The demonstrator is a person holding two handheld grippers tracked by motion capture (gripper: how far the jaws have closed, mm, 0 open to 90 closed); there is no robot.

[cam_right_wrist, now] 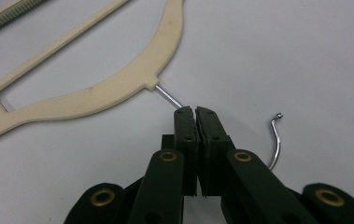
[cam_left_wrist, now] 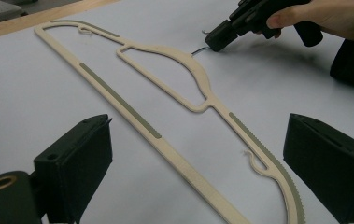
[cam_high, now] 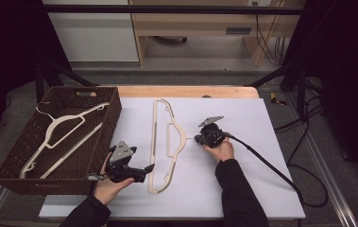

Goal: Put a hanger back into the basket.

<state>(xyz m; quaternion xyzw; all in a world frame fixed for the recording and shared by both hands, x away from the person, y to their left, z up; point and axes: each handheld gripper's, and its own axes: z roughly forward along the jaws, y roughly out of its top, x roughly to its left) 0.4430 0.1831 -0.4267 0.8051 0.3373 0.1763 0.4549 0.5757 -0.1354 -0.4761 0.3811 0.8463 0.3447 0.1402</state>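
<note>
Looking down on a desk (cam_high: 242, 189) covered with a pale grey sheet, strip of bare wood along the far edge. Cream plastic hanger (cam_high: 167, 142) flat in the middle of the sheet, long straight bar toward the left edge, curved shoulders bulging right, running roughly from far edge to near edge. Thin metal hook (cam_right_wrist: 277, 140) sticking out of the neck on the right side. Right gripper (cam_high: 200, 138) clamped tight on that wire, jaws pressed together right where it leaves the cream neck, curled tip poking out past the jaws to one side in the right gripper view. Right hand (cam_high: 221, 150) wrapped around the handle, black cable trailing off toward the near right corner. Left gripper (cam_high: 151, 168) near the near end of the hanger, just left of it, held in the left hand (cam_high: 108, 187), jaws spread wide and holding nothing, hanger bar lying on the desk between and beyond them in the left gripper view. Can't tell whether those jaws touch the sheet. Dark brown woven basket (cam_high: 11, 163) hanging over the left edge, with a second cream hanger (cam_high: 65, 130) lying tilted inside it.
</note>
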